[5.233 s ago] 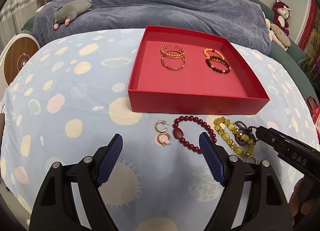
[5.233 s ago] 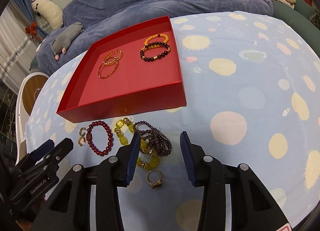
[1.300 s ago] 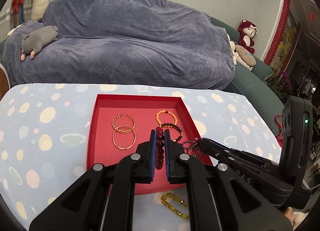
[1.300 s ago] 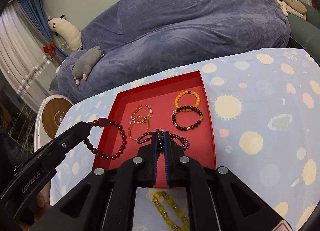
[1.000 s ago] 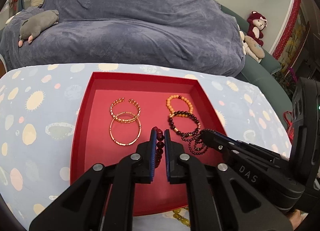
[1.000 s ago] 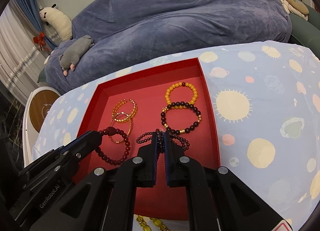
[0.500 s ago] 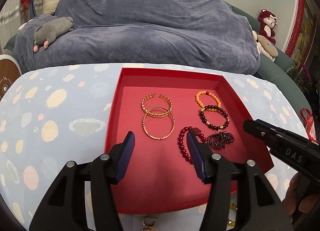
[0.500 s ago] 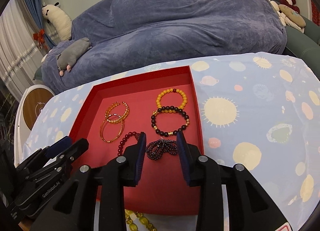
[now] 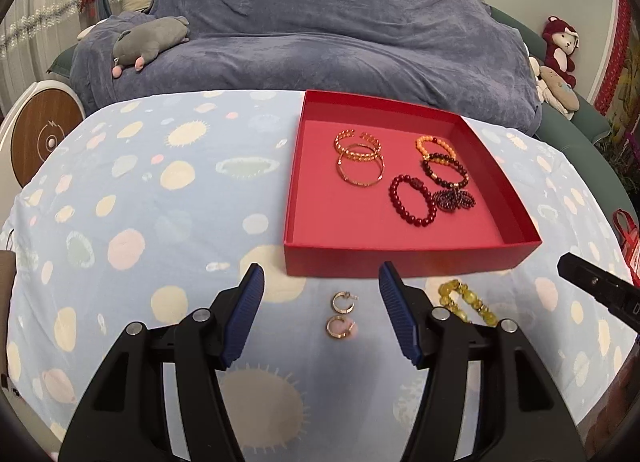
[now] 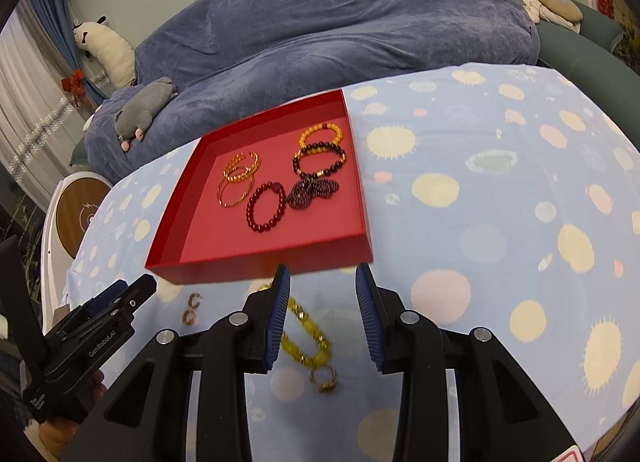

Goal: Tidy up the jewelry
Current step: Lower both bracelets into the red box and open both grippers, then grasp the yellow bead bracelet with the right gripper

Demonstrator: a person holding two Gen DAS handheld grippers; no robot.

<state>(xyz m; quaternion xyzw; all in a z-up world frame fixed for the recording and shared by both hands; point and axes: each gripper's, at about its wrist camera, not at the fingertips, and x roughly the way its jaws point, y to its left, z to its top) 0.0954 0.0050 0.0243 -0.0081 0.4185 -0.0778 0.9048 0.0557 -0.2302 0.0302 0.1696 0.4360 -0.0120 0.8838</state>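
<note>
While both were hovering short of the shallow red cardboard tray (image 9: 408, 260), left gripper (image 9: 320, 312) jaws opening, empty, over two gold hoop earrings (image 9: 342, 314), right gripper (image 10: 322, 312) parted, empty, above chunky yellow bead bracelet (image 10: 306, 336).

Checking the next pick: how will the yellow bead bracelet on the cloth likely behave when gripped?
The yellow bracelet is strung chunky beads, so it probably hangs limp from one pinch. Glossy beads may slip between pads. It lies beside a ring, which it might drag along.
</note>
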